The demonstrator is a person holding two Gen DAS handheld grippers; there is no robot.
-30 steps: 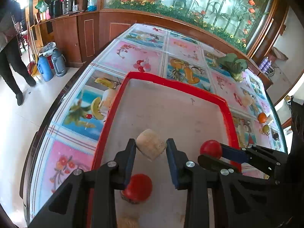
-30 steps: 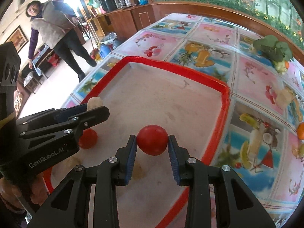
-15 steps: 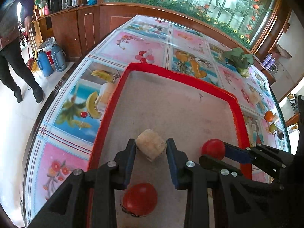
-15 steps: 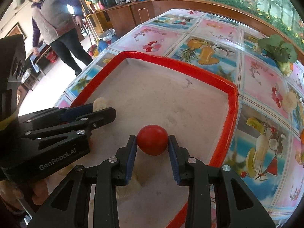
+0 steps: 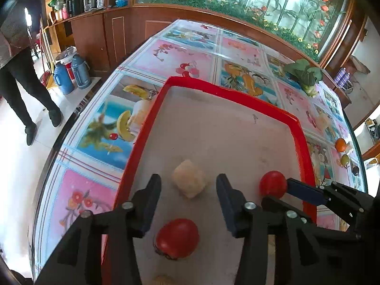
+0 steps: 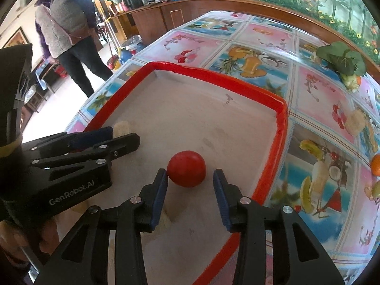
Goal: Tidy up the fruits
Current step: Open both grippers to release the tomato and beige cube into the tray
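Both grippers are spread wide here with nothing in them. The left gripper [image 5: 188,191] has a pale, rough-looking chunk of fruit [image 5: 189,181] sitting on the floor of the red tray [image 5: 223,87] right between its fingers, a clear gap on each side. The right gripper [image 6: 190,185] frames a round red tomato [image 6: 186,172], which rests on the tray touching or nearly touching the left finger, with a gap on the other side. I'd guess the tomato is light, smooth and a bit slippery, so it'll roll if nudged; best squeezed gently across its widest part. The pale chunk looks soft and crumbly, so grab its flatter sides lightly. A second tomato [image 5: 177,238] lies closer in, below the left gripper.
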